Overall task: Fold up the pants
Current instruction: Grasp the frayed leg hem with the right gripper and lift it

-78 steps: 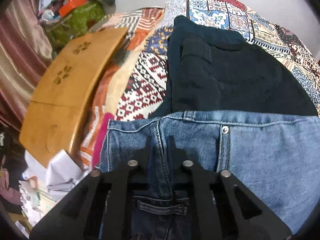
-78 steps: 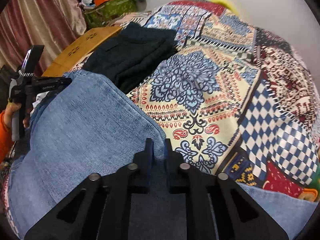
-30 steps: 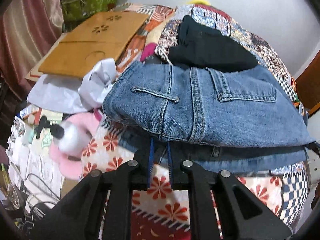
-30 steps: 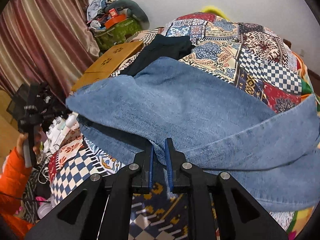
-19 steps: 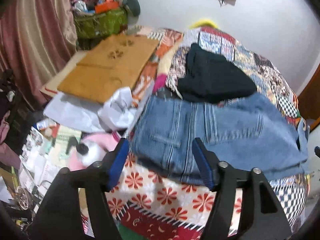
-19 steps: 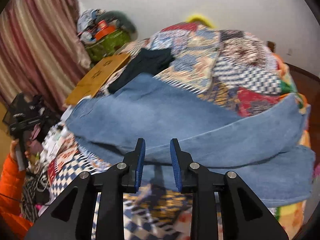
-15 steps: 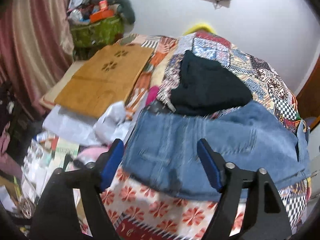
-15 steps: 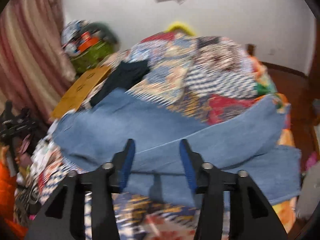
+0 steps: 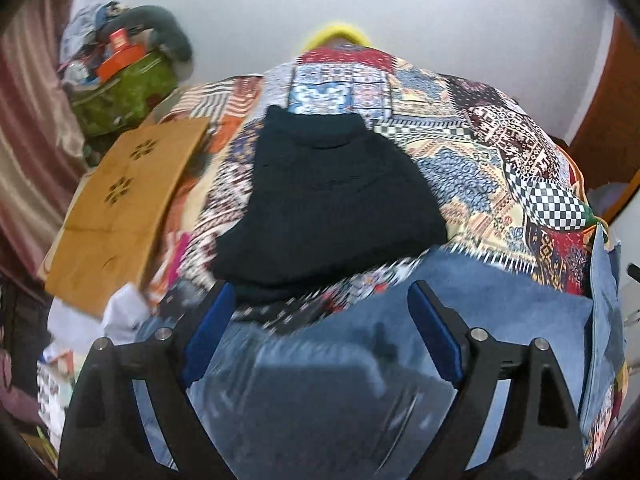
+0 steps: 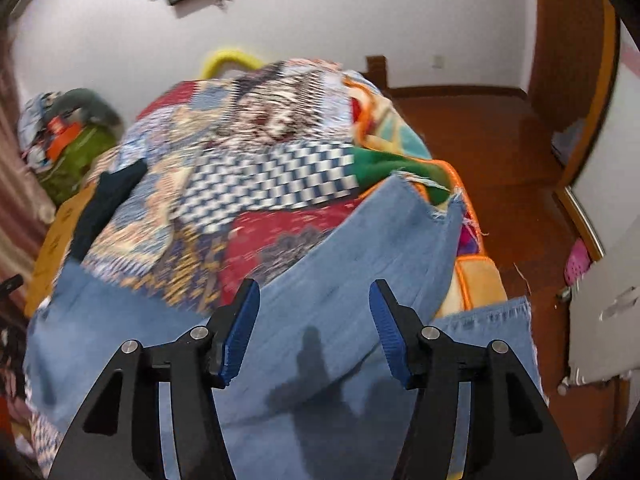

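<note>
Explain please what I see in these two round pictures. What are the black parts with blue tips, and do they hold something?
No robot is here. A person holds a hand tool in each hand, and each tool has a two-finger claw with a wide-angle camera behind it. One picture looks along the left claw, the other along the right claw. The black bars with blue pads are the claw fingers. Both claws are open and hold nothing. Below them, blue jeans lie on a bed with a patchwork blanket. Their frayed leg ends point to the bed's far right edge. A dark folded garment lies behind the jeans, and a brown board is on the left. Parts are blurred.
</note>
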Action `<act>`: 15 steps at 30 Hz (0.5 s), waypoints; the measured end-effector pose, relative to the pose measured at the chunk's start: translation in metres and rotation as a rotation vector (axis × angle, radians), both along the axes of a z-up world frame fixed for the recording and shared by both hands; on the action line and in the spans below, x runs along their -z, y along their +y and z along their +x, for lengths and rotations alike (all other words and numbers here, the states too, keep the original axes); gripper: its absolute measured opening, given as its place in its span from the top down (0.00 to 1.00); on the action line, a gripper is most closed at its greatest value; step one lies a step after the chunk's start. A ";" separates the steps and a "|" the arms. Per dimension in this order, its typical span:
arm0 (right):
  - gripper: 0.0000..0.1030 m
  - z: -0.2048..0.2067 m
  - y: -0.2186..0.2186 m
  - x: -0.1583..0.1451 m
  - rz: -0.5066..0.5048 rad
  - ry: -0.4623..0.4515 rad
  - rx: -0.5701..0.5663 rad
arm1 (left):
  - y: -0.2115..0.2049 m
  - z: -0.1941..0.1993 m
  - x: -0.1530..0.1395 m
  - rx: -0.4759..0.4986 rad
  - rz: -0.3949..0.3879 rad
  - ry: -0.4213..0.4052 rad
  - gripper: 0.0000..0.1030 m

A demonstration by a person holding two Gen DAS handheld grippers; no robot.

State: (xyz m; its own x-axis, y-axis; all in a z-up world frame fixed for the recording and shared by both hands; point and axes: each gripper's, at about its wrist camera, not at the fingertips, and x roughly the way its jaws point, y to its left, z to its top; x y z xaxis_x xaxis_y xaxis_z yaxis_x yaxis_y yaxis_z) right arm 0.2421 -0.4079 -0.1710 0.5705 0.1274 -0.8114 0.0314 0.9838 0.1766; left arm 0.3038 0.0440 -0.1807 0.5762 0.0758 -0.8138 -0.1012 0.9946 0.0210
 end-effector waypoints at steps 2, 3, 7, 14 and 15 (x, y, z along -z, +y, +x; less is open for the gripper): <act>0.48 0.024 -0.010 0.012 0.006 0.027 0.029 | -0.009 0.015 0.006 0.018 0.008 0.010 0.10; 0.48 0.034 -0.013 0.017 0.009 0.035 0.038 | -0.013 0.022 0.010 0.028 0.017 0.020 0.10; 0.48 0.083 -0.028 0.047 0.006 0.081 0.108 | -0.023 0.039 0.028 0.058 0.041 0.066 0.10; 0.55 0.119 -0.045 0.092 0.019 0.155 0.192 | -0.030 0.043 0.050 0.072 0.062 0.109 0.09; 0.58 0.116 -0.044 0.092 0.010 0.145 0.198 | -0.030 0.043 0.050 0.070 0.070 0.104 0.08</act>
State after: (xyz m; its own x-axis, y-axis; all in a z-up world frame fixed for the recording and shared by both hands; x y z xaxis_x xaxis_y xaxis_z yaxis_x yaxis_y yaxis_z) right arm 0.3585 -0.4518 -0.2626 0.4629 0.0331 -0.8858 0.2495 0.9540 0.1660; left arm 0.3467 0.0140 -0.2309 0.4951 0.0965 -0.8635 -0.0249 0.9950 0.0969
